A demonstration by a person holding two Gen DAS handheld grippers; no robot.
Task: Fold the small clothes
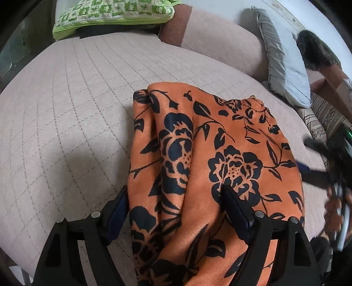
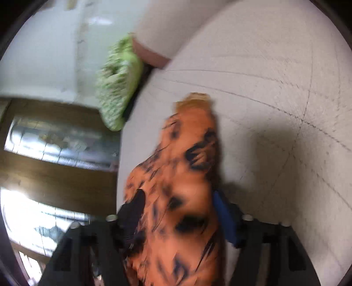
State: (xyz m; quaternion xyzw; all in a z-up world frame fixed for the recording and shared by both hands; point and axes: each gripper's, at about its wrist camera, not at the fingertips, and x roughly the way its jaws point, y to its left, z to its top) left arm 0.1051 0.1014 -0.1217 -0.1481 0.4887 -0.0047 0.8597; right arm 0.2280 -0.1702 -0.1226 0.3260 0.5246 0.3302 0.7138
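An orange cloth with black flowers [image 1: 220,132] lies folded on the pale quilted sofa seat [image 1: 77,110]. My left gripper [image 1: 175,202] stands open over its near part: one finger rests on top of the cloth, the other sits just off its left edge. At the cloth's right edge is my right gripper [image 1: 308,158], blurred, with a hand [image 1: 334,209] behind it. In the blurred right wrist view the cloth [image 2: 187,154] runs bunched between the wide-apart fingers of the right gripper [image 2: 179,210], which is open.
A green patterned pillow [image 1: 114,13] [image 2: 118,81] lies at the seat's far end. A grey pillow [image 1: 283,66] and a striped cushion [image 1: 325,114] lean at the right. The seat's edge drops to brown wooden furniture [image 2: 55,176].
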